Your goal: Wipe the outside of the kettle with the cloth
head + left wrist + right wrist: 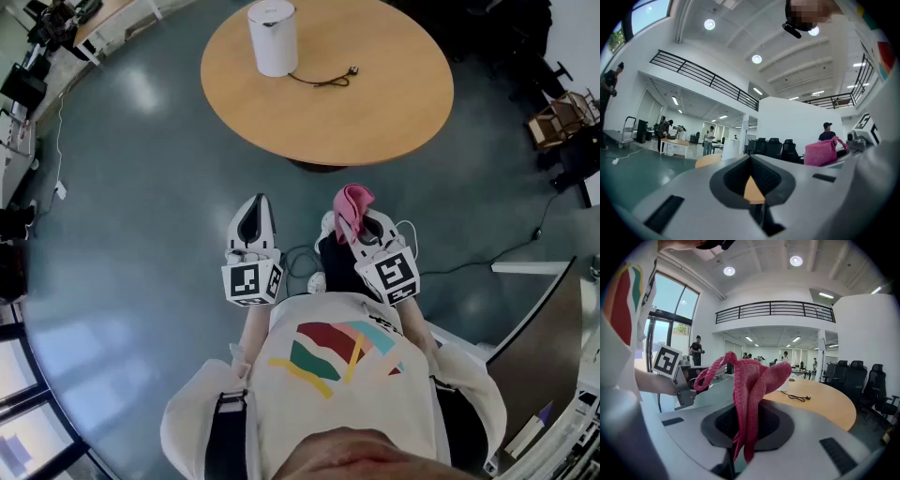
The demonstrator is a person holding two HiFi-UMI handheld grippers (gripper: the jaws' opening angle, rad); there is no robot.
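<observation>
A white kettle stands on the far side of a round wooden table, its black cord trailing to the right. In the right gripper view the kettle shows small behind the cloth. My right gripper is shut on a pink knitted cloth, which sticks up out of the jaws. My left gripper is shut and holds nothing; it hangs beside the right one, over the floor, short of the table. In the left gripper view the cloth appears at the right.
Black office chairs stand to the right of the table. A wooden stool sits at the far right. Cables run across the grey-green floor. People and desks stand far off in the hall.
</observation>
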